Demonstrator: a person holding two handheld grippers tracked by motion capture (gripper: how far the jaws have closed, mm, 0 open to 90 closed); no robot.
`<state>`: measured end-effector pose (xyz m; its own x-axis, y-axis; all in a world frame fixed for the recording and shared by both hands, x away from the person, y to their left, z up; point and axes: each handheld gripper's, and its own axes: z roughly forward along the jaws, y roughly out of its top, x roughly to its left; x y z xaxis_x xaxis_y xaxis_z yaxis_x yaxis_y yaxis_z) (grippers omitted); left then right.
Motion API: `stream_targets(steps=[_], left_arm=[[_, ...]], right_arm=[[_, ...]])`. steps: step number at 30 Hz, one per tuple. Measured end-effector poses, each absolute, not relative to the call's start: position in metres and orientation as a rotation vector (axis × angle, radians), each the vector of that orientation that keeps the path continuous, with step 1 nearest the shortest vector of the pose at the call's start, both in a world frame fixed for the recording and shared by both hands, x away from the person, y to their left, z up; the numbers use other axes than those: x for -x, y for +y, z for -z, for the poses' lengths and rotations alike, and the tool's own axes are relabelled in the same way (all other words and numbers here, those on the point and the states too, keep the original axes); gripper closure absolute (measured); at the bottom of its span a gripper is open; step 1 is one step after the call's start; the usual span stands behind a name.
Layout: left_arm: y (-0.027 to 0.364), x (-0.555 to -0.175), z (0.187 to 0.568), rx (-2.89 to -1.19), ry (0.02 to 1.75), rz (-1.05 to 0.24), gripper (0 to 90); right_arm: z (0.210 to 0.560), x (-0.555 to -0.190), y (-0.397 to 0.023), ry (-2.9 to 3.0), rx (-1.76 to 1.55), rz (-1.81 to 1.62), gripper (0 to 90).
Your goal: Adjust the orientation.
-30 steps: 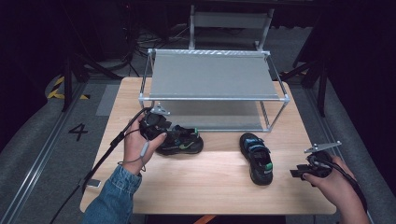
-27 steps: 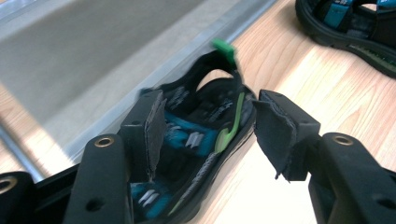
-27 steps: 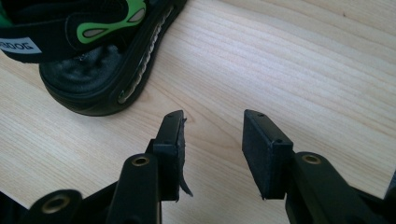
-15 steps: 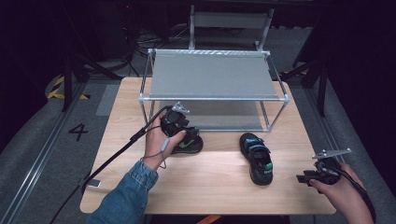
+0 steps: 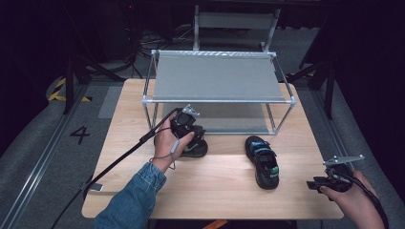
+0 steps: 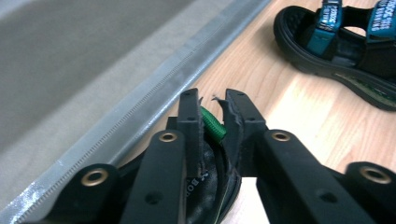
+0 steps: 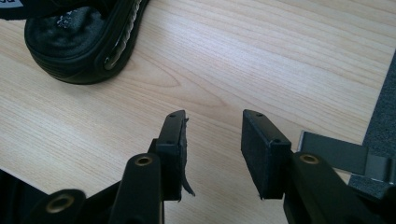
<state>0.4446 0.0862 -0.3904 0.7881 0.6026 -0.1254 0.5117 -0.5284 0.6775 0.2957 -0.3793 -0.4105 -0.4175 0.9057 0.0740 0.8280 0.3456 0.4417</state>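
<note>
Wooden table (image 5: 143, 105) w/ a two-tier metal-frame shoe rack (image 5: 217, 76) at its far side; both grey fabric shelves look bare, nothing stored on them.

Left gripper (image 6: 212, 100) is closed on the green-trimmed sandal (image 5: 193, 148), jaws pinching a green strap or pull loop at the shoe's edge. This sandal sits on the table just in front of the rack's lower shelf, under the person's left hand (image 5: 169, 140).

A 2nd sandal, black w/ blue-green straps (image 5: 262, 160), lies on the table to the right, apart from the first & clear of the rack. In the left gripper view it shows at upper right (image 6: 345, 42).

Right gripper (image 7: 212, 135) hovers over bare wood near the table's right front corner, jaws apart, holding nothing; the second sandal's heel end (image 7: 79, 42) is ahead of it.

Handling, as a guess: sandals look light, w/ thick rubbery soles, stiff enough to lift by one end, straps soft & floppy. A strap pinch may let the shoe swing; gripping the sole rim or heel wall seems steadier.
</note>
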Motion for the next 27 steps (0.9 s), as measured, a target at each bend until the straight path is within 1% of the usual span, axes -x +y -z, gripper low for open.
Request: stream_targets(steps=[1, 2, 8, 14, 18, 27], left_arm=[[0.086, -0.443, 0.389, -2.248, 0.818, -0.15, 85.3], [0.087, -0.441, 0.387, -2.255, 0.81, -0.143, 86.6], [0.092, -0.422, 0.374, -2.296, 0.786, -0.14, 86.7], [0.1, -0.396, 0.36, -2.371, 0.762, -0.139, 86.5], [0.109, -0.38, 0.354, -2.408, 0.77, -0.153, 86.5], [0.135, -0.357, 0.353, -2.435, 0.832, -0.11, 86.4]], right_arm=[[0.411, -0.296, -0.378, 2.422, -1.572, -0.626, 61.8], [0.411, -0.297, -0.378, 2.427, -1.564, -0.623, 61.8], [0.409, -0.305, -0.374, 2.435, -1.541, -0.632, 61.7], [0.407, -0.323, -0.36, 2.478, -1.483, -0.645, 61.6], [0.408, -0.337, -0.348, 2.51, -1.438, -0.653, 61.5], [0.401, -0.362, -0.332, 2.519, -1.389, -0.682, 61.8]])
